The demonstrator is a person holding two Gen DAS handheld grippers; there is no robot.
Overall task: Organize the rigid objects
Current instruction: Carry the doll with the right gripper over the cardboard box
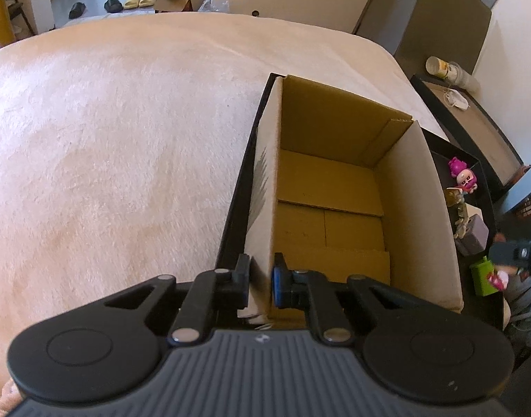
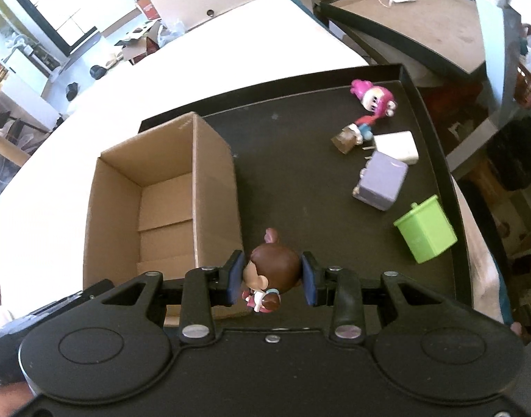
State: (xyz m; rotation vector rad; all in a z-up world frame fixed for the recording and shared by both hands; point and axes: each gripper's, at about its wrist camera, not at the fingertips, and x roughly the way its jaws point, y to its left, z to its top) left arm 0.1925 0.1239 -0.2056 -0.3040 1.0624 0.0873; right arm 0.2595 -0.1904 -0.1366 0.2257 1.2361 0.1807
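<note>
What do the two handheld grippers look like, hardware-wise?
Both match: the left gripper and right gripper have matte black bodies with two round discs, black linkage arms joined by silver pivot pins, and blue pads on black fingers. The left body has a ribbed grey cover with a small white logo; the right's centre is plain black with a silver screw. No cables or sleeves visible.

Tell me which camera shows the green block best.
The right wrist view: the green block sits whole and unobstructed on the black tray. In the left wrist view the cardboard box crowds it to the edge, partly hidden and blurred.
</note>
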